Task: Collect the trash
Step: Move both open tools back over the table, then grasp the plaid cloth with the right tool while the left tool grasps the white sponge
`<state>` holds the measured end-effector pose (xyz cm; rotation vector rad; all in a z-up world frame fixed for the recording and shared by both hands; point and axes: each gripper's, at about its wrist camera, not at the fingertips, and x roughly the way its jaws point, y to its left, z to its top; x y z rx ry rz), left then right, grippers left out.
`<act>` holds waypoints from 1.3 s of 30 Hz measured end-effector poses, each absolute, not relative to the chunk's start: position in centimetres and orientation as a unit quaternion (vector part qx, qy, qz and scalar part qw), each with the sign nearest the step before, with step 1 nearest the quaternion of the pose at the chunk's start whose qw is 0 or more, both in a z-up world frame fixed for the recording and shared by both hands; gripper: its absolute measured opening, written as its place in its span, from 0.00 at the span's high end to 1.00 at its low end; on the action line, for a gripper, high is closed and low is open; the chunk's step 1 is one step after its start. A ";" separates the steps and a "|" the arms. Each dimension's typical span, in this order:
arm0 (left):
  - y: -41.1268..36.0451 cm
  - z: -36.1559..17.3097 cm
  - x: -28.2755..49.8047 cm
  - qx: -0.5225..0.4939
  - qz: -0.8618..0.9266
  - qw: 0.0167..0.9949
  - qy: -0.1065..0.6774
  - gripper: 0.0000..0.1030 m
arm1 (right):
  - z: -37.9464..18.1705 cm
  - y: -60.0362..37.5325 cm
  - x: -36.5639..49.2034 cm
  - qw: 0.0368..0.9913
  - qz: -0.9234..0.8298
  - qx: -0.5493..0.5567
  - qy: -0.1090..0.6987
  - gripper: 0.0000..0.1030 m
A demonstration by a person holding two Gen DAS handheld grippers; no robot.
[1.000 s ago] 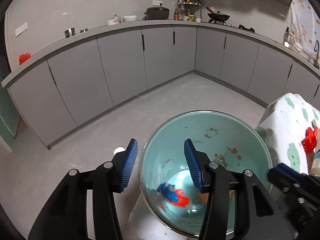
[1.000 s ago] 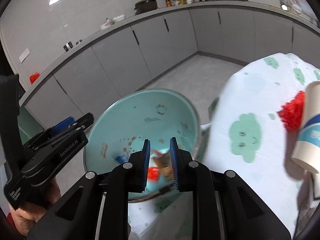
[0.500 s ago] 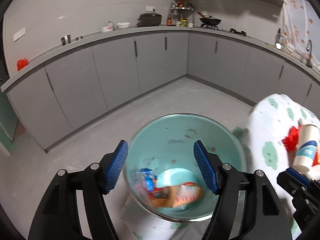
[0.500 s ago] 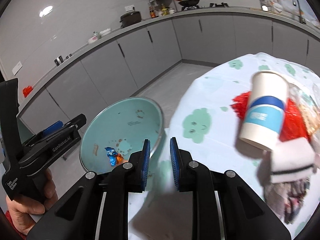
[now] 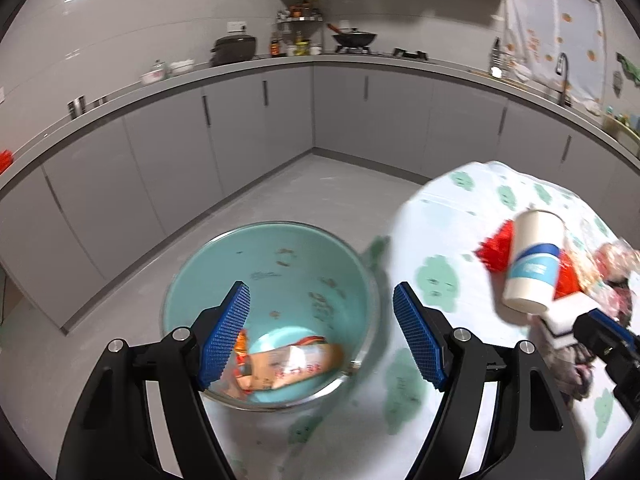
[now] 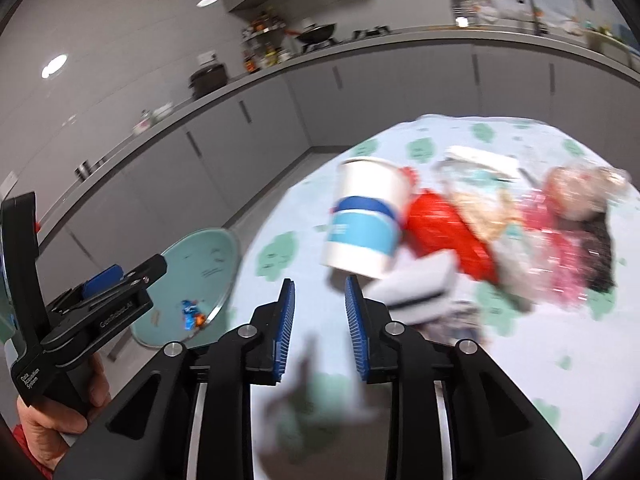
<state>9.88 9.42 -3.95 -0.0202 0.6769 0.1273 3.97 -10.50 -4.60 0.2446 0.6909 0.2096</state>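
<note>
Grey kitchen, cloud-print tablecloth (image 5: 436,280) – teal bin (image 5: 272,256) holds wrappers (image 5: 288,364); left gripper (image 5: 320,334) and right gripper (image 6: 320,320) both opening, empty.

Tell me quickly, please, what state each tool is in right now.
Left tool: jaws opening, nothing between them.
Right tool: jaws opening, nothing held.

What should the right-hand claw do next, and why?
Probably ease forward onto the paper cup. The right gripper is empty with its jaws opening, the cup lies on its side just ahead on the table, and the teal bin already holds wrappers.
</note>
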 end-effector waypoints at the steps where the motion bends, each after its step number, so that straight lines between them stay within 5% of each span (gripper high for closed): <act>1: 8.8 -4.0 9.8 -0.007 0.054 0.941 0.333 0.29 | -4.6 -11.3 3.6 0.930 0.092 0.121 0.336 0.72; 29: -0.2 -6.0 8.2 0.053 -0.060 0.929 0.360 0.18 | -9.5 -16.0 3.9 0.906 0.046 0.141 0.396 0.63; 33: -0.6 -5.8 8.2 0.054 -0.069 0.929 0.360 0.18 | -9.6 -16.5 3.7 0.907 0.052 0.140 0.393 0.74; 39: -1.9 -5.5 8.2 0.054 -0.093 0.927 0.360 0.17 | -8.2 -17.8 2.3 0.916 0.037 0.144 0.373 0.76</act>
